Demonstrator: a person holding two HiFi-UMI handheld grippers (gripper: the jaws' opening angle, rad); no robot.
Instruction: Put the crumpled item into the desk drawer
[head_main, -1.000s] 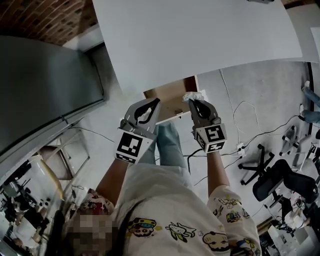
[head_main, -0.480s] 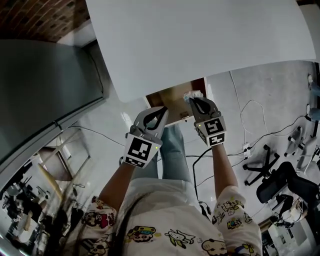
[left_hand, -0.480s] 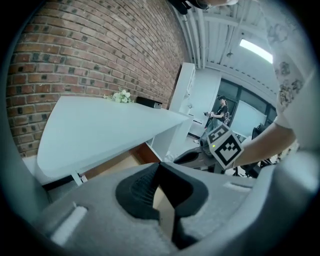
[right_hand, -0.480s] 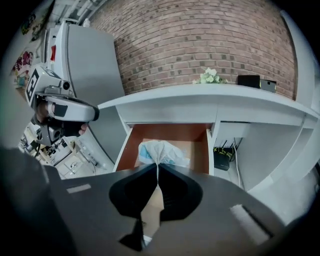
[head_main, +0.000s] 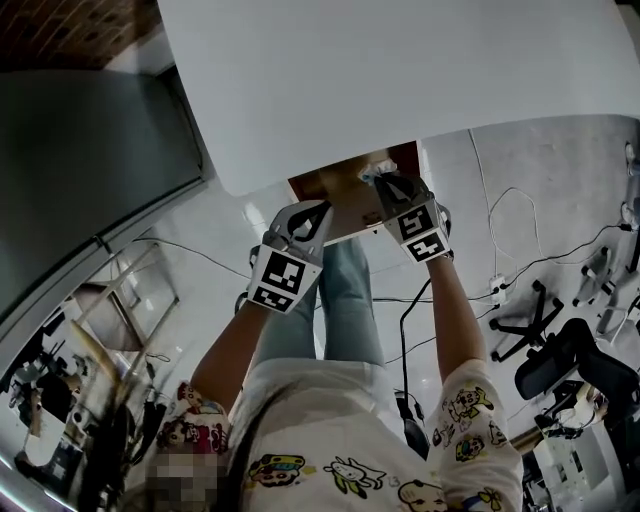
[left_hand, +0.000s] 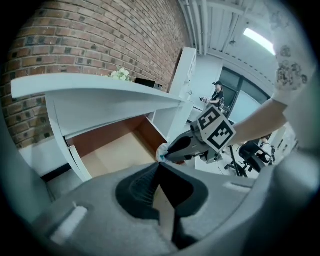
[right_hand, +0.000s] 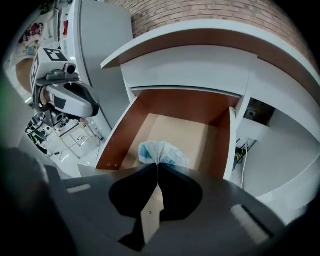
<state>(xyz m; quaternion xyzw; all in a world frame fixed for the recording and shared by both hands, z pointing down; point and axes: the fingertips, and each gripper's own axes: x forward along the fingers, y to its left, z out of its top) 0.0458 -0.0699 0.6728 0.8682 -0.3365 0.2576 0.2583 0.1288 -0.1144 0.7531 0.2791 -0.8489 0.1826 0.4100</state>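
The right gripper (right_hand: 156, 166) has its two jaws squeezed together on the crumpled item (right_hand: 160, 151). The item is white with some blue on it, and it sticks out past the tips like a little bunch. It is held over the front part of the open drawer (right_hand: 120, 134). It cannot be seen whether it touches the drawer's bottom.

In the head view, the right gripper (head_main: 376, 179) points into the drawer (head_main: 328, 186), with the crumpled item (head_main: 371, 171) at its tip. The drawer has brown sides and a light bottom. It is pulled out from under the white desk (head_main: 400, 70).

The left gripper (left_hand: 158, 165) has its jaws together too, with nothing between them. In the head view it (head_main: 312, 212) sits just in front of the drawer, to the left of the right gripper and not touching it.

The left gripper view shows the crumpled item (left_hand: 161, 153) at the drawer's front edge. A brick wall (left_hand: 90, 35) stands behind the desk (left_hand: 90, 87).

The person's legs (head_main: 345, 290) are under the grippers. An office chair (head_main: 560, 362) stands well off on the grey floor (head_main: 530, 190).
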